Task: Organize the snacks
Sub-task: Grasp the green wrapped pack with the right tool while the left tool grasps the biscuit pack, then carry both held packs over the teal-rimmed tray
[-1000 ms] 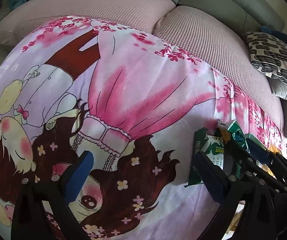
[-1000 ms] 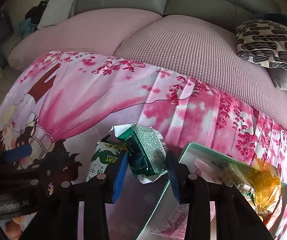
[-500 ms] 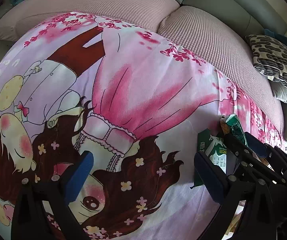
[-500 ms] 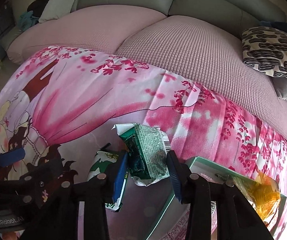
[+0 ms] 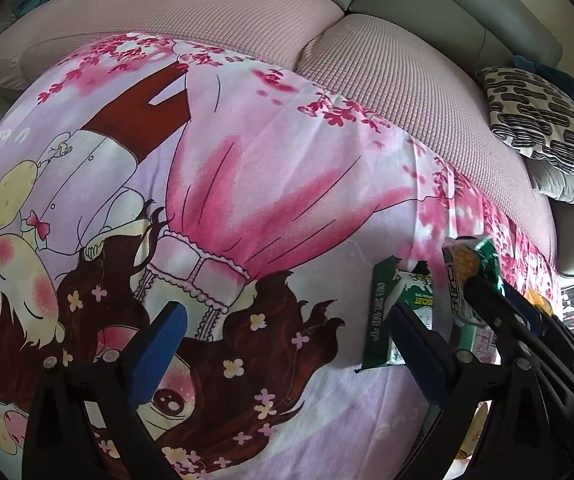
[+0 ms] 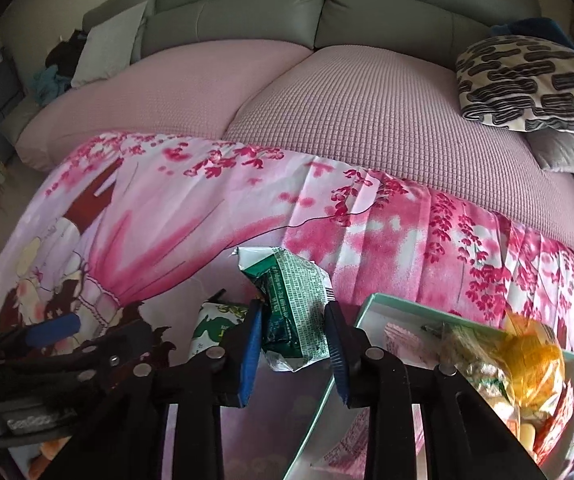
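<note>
The right claw (image 6: 293, 334) was pinching a green snack packet (image 6: 291, 308) between its blue-padded fingers (image 6: 249, 356), the crumpled foil bulging out above the pads. The packet appeared to be held clear of the pink cartoon-printed sheet (image 6: 215, 216) that covered the bed, though whether its lower end touched the cloth could not be told. Just beside it, on the left and partly behind the left finger, a second green and white biscuit packet (image 6: 217, 322) lay flat on the sheet.

To the right of the held packet, at the near right corner of the bed, stood a shallow mint-green tray (image 6: 371, 304). It held a yellow cellophane-wrapped bundle (image 6: 527, 356) and several smaller wrapped snacks (image 6: 463, 348), with a pink-printed wrapper (image 6: 401, 330) lying near its left rim.

The left claw (image 5: 283, 344) was spread wide with nothing between its pads, hanging over the dark hair of the printed figure toward the near edge of the bed. In its view the biscuit packet (image 5: 403, 312) lay just past its right finger (image 5: 419, 352), and the held packet (image 5: 471, 268) showed beyond that, in the grip of the other claw (image 5: 499, 304).

Along the far edge of the bed lay two pink waffle-textured pillows (image 6: 367, 120), against a grey-green padded headboard (image 6: 287, 8). A black and white patterned cushion (image 6: 527, 80) rested at the far right corner.
</note>
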The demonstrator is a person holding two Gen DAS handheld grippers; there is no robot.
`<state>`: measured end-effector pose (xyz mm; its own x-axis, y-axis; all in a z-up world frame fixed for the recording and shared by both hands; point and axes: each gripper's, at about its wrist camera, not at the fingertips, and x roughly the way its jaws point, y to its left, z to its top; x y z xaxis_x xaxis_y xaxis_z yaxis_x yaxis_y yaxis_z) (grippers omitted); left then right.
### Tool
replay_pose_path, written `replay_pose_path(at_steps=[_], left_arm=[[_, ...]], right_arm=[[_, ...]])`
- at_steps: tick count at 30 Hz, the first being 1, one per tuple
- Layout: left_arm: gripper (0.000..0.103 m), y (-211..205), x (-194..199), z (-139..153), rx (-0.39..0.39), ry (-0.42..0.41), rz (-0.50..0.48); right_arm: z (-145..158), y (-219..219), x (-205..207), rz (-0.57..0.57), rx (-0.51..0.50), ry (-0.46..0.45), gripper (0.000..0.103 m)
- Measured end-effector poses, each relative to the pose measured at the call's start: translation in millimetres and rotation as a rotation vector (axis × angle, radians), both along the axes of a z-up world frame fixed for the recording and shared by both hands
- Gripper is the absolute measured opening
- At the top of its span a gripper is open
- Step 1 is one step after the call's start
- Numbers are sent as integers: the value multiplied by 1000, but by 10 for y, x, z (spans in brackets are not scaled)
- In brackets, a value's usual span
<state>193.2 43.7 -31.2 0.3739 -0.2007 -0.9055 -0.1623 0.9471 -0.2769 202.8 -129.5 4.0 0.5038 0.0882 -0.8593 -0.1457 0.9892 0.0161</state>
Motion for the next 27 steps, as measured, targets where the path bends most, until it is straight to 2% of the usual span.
replay_pose_path(at_steps=[6,11,16,19,21,25,27], left_arm=[[100,-71,-24,75,-7,-21,-27],[100,-226,-39,113,-5,-43,-82],[99,-504,-58,85,-2,-60,-169],[88,-667,-81,60,10,-76,-215],[75,-776,-87,19,23,-79,-244],[69,-922,-79,-89,34,-68,-266],[53,-973,-72,-146,59,-60,-269]], right_arm=[[253,-99,-261,-44,89,-54,33],[418,-274,-517,-118,119,-96,33],[495,-474,-786,-208,94,-118,33],[499,-607,-942,-250,116,-113,33],[504,-698,-1047,-275,120,-113,33],[549,-876,-1215,-322,128,-113,33],[569,-938,-1299,-339,137,-117,33]])
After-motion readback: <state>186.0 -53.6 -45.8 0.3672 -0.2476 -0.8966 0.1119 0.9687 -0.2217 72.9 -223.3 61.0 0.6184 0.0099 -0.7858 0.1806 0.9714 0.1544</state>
